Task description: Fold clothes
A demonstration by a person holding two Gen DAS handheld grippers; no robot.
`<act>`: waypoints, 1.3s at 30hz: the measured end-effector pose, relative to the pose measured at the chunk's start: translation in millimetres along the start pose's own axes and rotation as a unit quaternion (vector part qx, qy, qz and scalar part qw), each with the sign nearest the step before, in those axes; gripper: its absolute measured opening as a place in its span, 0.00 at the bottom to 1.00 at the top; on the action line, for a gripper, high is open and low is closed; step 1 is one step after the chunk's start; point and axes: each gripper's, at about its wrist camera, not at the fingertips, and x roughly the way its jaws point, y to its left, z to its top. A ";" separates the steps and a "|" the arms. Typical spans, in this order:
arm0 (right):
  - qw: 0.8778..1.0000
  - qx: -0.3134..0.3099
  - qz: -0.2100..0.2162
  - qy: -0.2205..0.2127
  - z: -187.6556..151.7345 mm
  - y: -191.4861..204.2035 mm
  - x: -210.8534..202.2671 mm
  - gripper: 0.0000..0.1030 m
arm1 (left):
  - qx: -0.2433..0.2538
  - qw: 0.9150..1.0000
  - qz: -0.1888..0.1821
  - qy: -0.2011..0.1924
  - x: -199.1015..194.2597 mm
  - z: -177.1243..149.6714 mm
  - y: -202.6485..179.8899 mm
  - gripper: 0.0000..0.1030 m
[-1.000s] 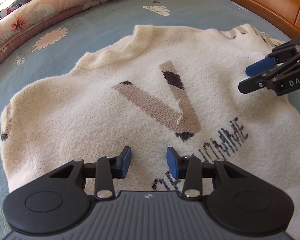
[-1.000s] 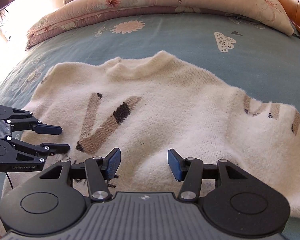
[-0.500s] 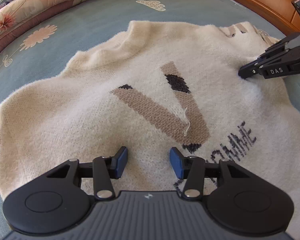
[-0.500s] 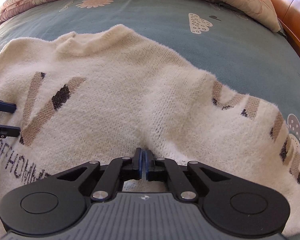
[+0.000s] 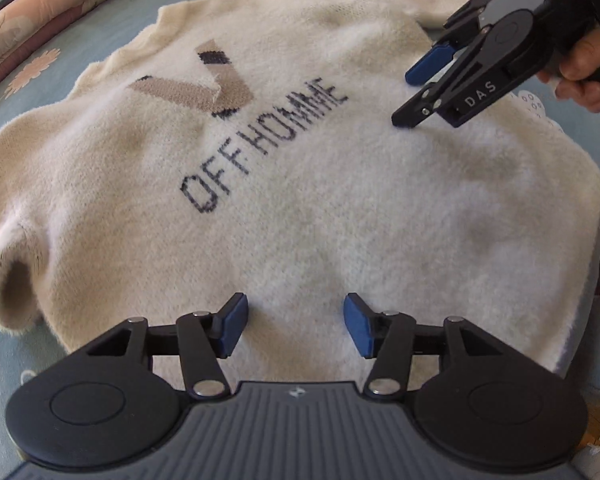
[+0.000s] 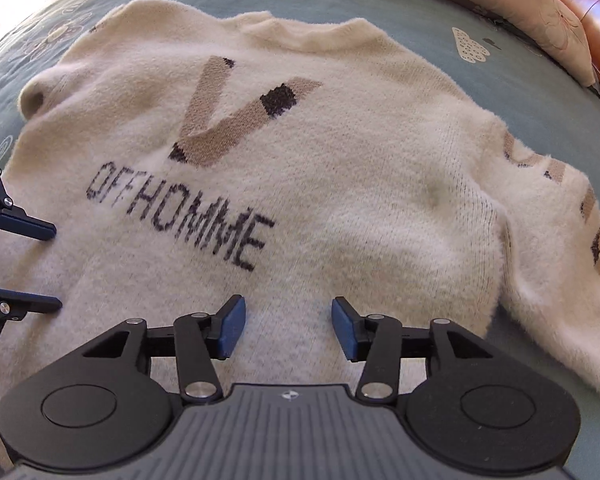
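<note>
A fluffy cream sweater (image 5: 300, 200) with a tan V and the dark lettering OFF HOMME lies spread front-up on the bed; the right wrist view shows the sweater (image 6: 340, 184) too. My left gripper (image 5: 296, 330) hovers over its lower body, jaws opening, nothing between the blue pads. My right gripper (image 6: 286, 330) is likewise above the lower body, jaws opening and empty. The right gripper (image 5: 410, 94) also appears at the sweater's right side in the left wrist view, and the left gripper (image 6: 52, 266) at the left edge of the right wrist view.
The sweater rests on a blue-grey bedspread (image 6: 480, 16) printed with flowers and clouds. A folded pink floral quilt (image 5: 40, 16) lies along the far side. A wooden headboard (image 6: 596, 16) stands at the right. A hand (image 5: 584, 76) holds the right gripper.
Both grippers have slid down from the chest toward the sweater's lower body. The right gripper, shut half a second ago, now stands open. The left jaws have widened.
</note>
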 end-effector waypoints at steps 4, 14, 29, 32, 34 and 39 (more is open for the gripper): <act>0.998 0.037 -0.004 0.048 -42.9 -8.2 -15.6 0.59 | -0.005 0.999 -0.016 0.036 -13.7 -35.1 -4.3 0.61; 0.997 0.070 -0.004 0.011 -63.6 31.7 -52.1 0.62 | 0.112 0.992 -0.040 -0.047 -35.0 -15.7 -26.7 0.63; 0.998 -0.013 0.046 -0.042 -130.1 66.5 -46.4 0.78 | 0.118 0.992 -0.045 -0.011 -17.5 -74.7 -72.1 0.89; 0.998 -0.050 0.035 -0.021 -154.7 69.9 -57.0 0.81 | 0.131 0.991 -0.027 -0.007 -25.9 -90.2 -78.7 0.90; 0.998 -0.058 0.035 -0.006 -161.5 69.2 -60.2 0.84 | 0.117 0.993 -0.023 0.005 -29.1 -87.1 -77.4 0.89; 0.999 -0.019 0.034 -0.020 -149.1 57.2 -71.7 0.83 | 0.121 0.992 -0.012 -0.038 -40.9 -69.2 -82.8 0.89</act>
